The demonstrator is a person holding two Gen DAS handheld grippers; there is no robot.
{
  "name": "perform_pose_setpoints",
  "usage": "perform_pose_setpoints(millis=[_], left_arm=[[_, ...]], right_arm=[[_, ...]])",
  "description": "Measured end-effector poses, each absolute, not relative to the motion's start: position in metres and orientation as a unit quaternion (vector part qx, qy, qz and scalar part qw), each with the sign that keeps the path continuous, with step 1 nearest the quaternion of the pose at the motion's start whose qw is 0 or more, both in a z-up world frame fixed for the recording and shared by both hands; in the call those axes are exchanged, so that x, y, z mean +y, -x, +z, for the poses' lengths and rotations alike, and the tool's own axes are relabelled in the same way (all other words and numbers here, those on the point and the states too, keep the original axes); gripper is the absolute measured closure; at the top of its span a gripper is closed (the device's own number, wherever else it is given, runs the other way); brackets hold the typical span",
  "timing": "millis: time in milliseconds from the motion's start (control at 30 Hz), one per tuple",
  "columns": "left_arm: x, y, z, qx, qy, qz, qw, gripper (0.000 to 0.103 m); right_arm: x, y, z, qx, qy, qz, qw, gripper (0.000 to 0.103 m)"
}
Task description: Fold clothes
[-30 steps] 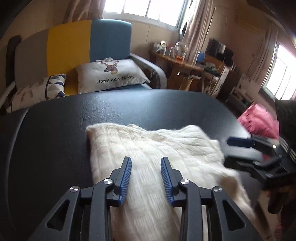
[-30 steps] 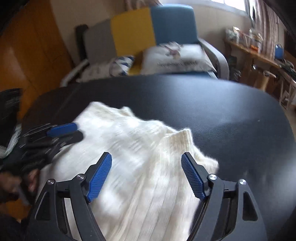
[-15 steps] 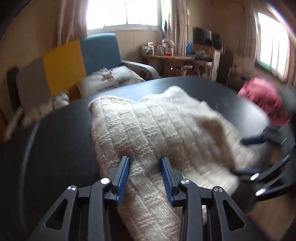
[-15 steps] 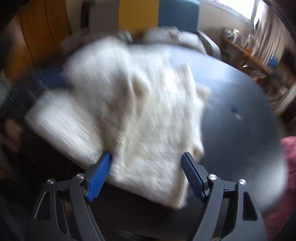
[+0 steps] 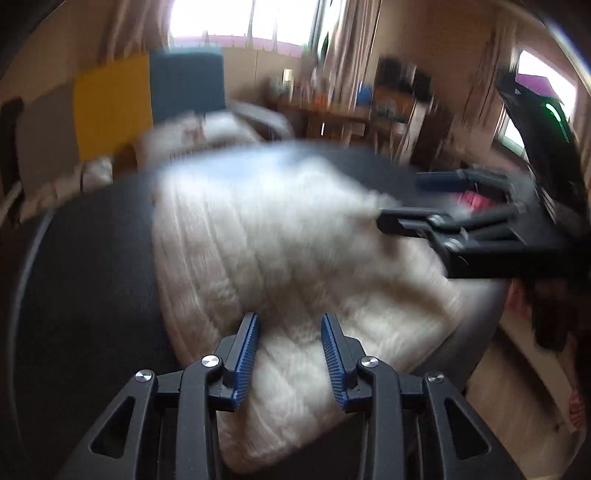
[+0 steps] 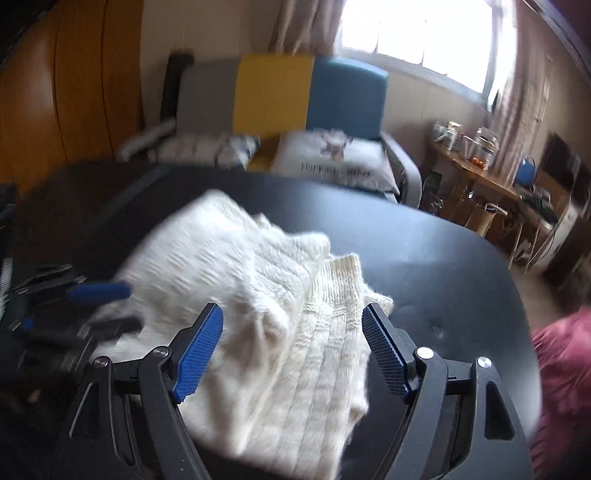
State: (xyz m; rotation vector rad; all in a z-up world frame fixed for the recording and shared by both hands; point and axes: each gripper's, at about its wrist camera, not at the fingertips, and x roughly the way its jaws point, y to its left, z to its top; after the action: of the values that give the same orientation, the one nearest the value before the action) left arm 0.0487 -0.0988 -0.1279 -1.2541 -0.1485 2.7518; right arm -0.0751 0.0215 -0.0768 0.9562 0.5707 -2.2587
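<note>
Sweater (image 6: 266, 314) on table (image 6: 443, 266), sofa (image 6: 295, 96) behind, desk (image 6: 480, 177) right.

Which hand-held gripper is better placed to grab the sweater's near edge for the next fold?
Probably the left hand-held gripper: the sweater already bunches between its narrow jaws. The right hand-held gripper stands wide open above it.

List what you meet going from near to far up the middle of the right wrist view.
Right gripper, cream knit sweater, black table, white printed cushion, blue, yellow and grey sofa back, window.
</note>
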Motion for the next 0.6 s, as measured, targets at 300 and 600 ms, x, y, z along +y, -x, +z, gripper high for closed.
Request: perform_pose_setpoints(millis=[300,600], left_arm=[[-0.111,-0.062,-0.117,-0.075,0.377,0.919,0.085,0.069],[-0.14,-0.036,-0.063,-0.113,0.326,0.937,0.052,0.069]], right_arm=[[0.051,0.097,-0.112,0.142,-0.442,-0.824,0.326,0.023],[0.028,0.095,-0.024,0.081,-0.326,-0.819,0.465,0.023]])
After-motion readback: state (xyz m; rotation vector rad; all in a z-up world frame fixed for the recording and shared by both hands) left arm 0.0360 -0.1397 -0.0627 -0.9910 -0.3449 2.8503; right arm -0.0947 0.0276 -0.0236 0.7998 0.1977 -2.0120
